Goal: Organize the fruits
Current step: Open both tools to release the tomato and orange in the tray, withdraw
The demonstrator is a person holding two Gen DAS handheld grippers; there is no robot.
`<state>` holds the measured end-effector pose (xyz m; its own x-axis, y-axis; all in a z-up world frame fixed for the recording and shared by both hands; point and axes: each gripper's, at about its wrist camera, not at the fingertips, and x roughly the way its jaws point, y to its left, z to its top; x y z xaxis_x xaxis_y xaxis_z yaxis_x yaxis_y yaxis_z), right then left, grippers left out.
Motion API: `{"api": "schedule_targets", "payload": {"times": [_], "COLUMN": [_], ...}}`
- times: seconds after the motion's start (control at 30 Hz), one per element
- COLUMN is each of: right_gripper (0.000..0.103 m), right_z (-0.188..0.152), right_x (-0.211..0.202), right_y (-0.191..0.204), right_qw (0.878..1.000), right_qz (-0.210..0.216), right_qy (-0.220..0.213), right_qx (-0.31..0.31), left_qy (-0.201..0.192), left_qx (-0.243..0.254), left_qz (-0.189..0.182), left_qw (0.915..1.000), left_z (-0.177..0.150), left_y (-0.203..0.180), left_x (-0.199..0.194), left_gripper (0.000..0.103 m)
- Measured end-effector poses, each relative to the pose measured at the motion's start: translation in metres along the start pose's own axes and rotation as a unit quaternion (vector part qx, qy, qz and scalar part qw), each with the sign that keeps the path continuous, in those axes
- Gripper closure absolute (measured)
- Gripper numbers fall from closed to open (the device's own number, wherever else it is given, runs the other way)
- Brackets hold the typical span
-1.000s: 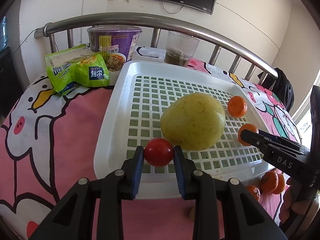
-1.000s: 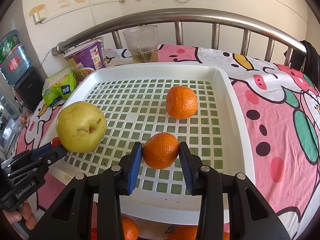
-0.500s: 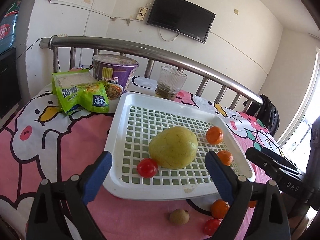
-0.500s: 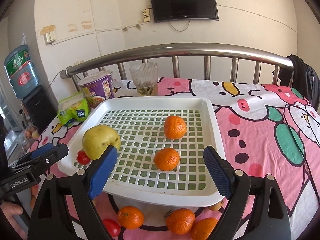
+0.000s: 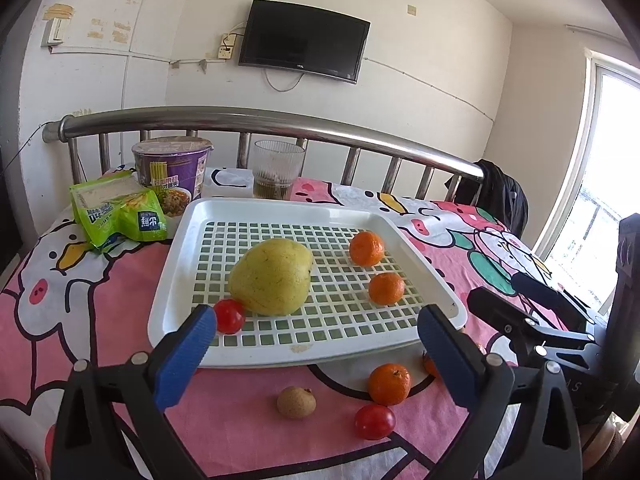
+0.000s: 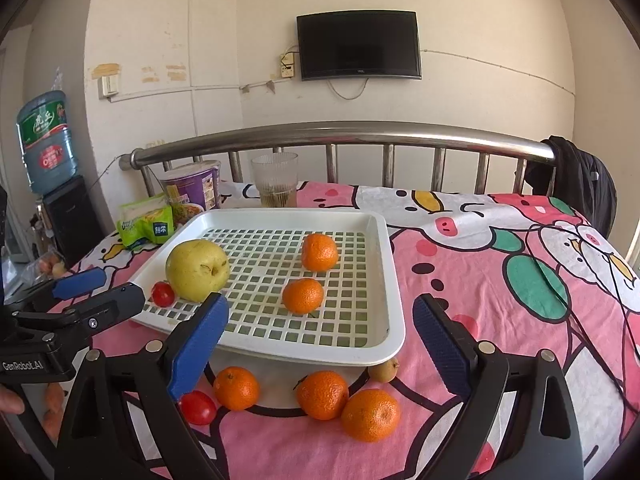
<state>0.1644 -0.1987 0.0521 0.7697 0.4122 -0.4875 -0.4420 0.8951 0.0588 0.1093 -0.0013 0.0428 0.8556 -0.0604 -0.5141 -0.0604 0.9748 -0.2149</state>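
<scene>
A white slotted tray (image 5: pixel 176 264) (image 6: pixel 394 288) holds a yellow pear (image 5: pixel 272 278) (image 6: pixel 198 270), a red tomato (image 5: pixel 229 316) (image 6: pixel 163 294) and two tangerines (image 5: pixel 366 248) (image 5: pixel 386 289) (image 6: pixel 319 252) (image 6: pixel 303 295). Loose on the cloth in front lie tangerines (image 5: pixel 389 384) (image 6: pixel 236 388) (image 6: pixel 322 395) (image 6: pixel 370 415), a tomato (image 5: pixel 374 422) (image 6: pixel 197 407) and a small brown fruit (image 5: pixel 296 402) (image 6: pixel 383 370). My left gripper (image 5: pixel 320 356) is open and empty above the tray's near edge. My right gripper (image 6: pixel 322 348) is open and empty above the same edge.
A purple noodle cup (image 5: pixel 173 178), a green snack bag (image 5: pixel 118 216) and a glass (image 5: pixel 279 174) stand behind the tray. A steel bed rail (image 5: pixel 280 122) runs along the back. A water bottle (image 6: pixel 46 140) stands at the left.
Both grippers let go of their fruit, opened wide and pulled back and up from the tray. The tomato and the tangerine stay in the tray.
</scene>
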Motion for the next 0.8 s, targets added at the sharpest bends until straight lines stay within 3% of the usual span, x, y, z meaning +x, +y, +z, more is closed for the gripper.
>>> {"api": "schedule_targets", "payload": {"times": [0.53, 0.8], "right_gripper": [0.009, 0.009], "right_z": [-0.007, -0.007], "right_x": [-0.023, -0.041], "right_y": [-0.021, -0.038], "right_qw": [1.000, 1.000], "right_qz": [-0.001, -0.006], "right_qy": [0.003, 0.004], "right_qx": [0.010, 0.007], "left_qy": [0.016, 0.010], "left_qx": [0.007, -0.017], "left_qz": [-0.013, -0.012], "left_qw": [0.9998, 0.9997], "left_z": [-0.009, -0.011], "left_y": [-0.005, 0.005], "left_x": [0.000, -0.025], "left_gripper": [0.001, 0.001]}}
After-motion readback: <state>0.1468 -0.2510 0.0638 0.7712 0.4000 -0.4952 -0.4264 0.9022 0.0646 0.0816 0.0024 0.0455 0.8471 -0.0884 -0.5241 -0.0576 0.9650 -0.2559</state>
